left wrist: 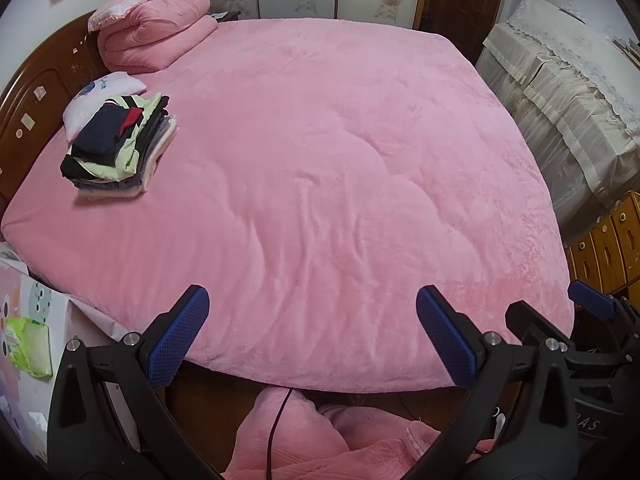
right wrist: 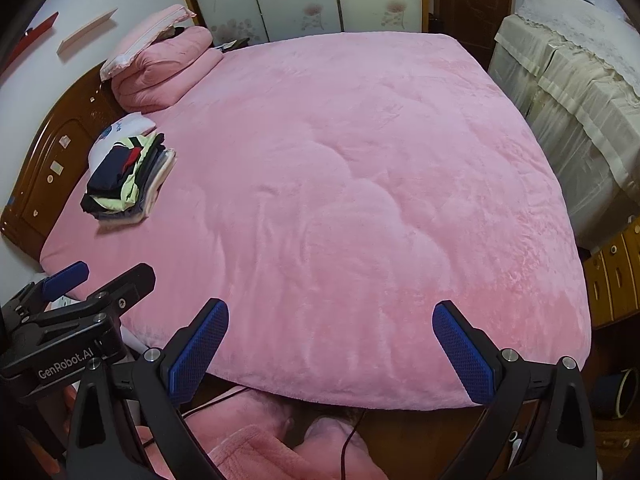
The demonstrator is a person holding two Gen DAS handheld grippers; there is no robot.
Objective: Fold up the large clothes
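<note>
A stack of folded clothes (left wrist: 120,148) in dark blue, black, pale green and white sits on the pink plush bed cover (left wrist: 320,160) at the left near the headboard; it also shows in the right wrist view (right wrist: 130,178). My left gripper (left wrist: 312,324) is open and empty above the bed's near edge. My right gripper (right wrist: 330,340) is open and empty beside it, also above the near edge. The right gripper shows at the lower right of the left wrist view (left wrist: 580,312). The left gripper shows at the lower left of the right wrist view (right wrist: 76,280).
A folded pink quilt with a pillow (left wrist: 152,28) lies at the head of the bed against the wooden headboard (left wrist: 36,92). Covered furniture (left wrist: 560,92) stands along the right. A pink fleece garment (left wrist: 320,436) with a black cable lies below the bed edge. A wipes packet (left wrist: 28,344) sits at left.
</note>
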